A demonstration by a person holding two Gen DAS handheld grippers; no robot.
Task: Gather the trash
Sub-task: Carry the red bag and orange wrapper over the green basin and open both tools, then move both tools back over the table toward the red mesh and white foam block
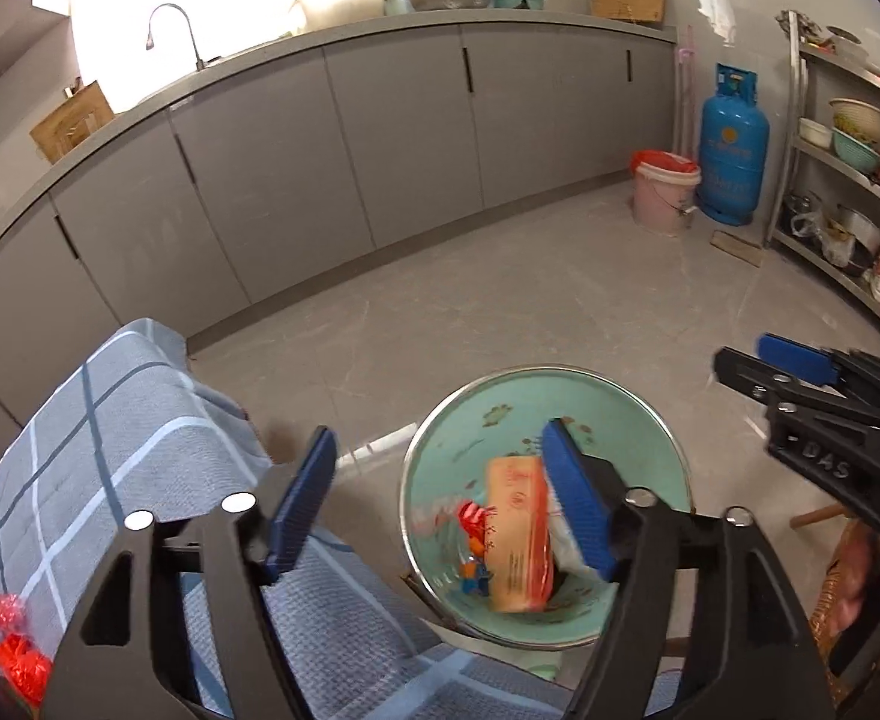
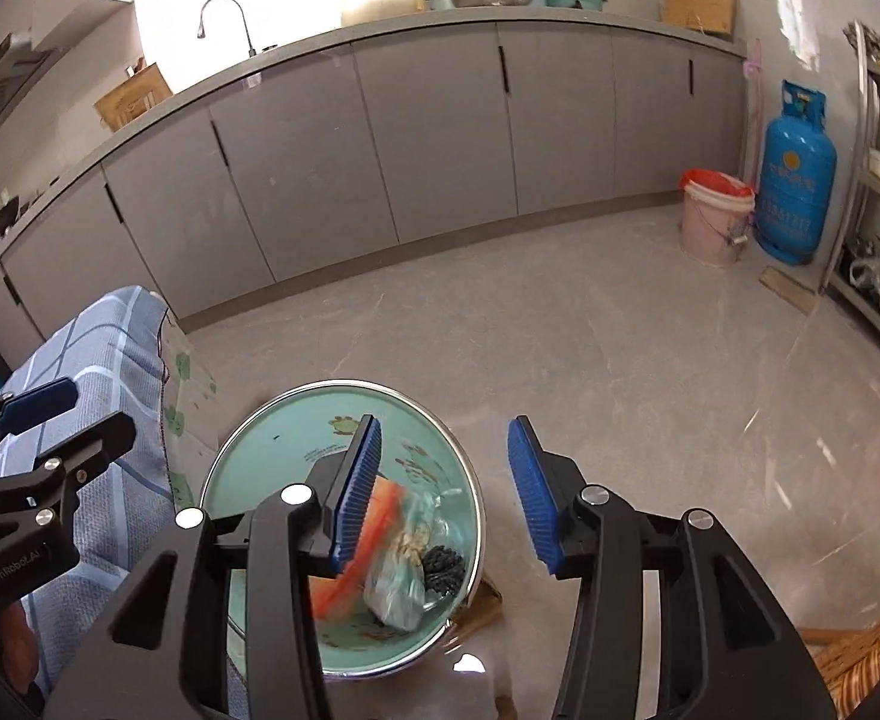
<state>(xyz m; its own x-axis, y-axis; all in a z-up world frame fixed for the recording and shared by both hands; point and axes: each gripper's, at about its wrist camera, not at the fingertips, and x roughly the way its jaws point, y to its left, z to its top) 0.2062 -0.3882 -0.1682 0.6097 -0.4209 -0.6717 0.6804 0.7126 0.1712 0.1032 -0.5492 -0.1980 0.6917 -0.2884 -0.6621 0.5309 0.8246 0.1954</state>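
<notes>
A teal enamel basin (image 1: pixel 470 420) sits at the edge of a table covered by a checked blue-grey cloth (image 1: pixel 140 420). In it lie a blurred orange wrapper (image 1: pixel 518 534), a small red wrapper (image 1: pixel 470 516), a clear plastic bag (image 2: pixel 398 576) and a dark clump (image 2: pixel 443 567). My left gripper (image 1: pixel 437 438) is open over the basin's left rim, with nothing between its pads. My right gripper (image 2: pixel 446 426) is open over the basin's (image 2: pixel 272 450) right side, also with nothing in it. Each gripper shows in the other's view: the right gripper (image 1: pixel 758 363) and the left gripper (image 2: pixel 74 414).
Red netting (image 1: pixel 2 642) lies on the cloth at the near left. Across the grey floor stand a pink bucket lined with a red bag (image 1: pixel 662 192), a blue gas cylinder (image 1: pixel 734 150) and a metal shelf rack (image 1: pixel 848 180). Grey cabinets (image 1: pixel 380 138) run along the back.
</notes>
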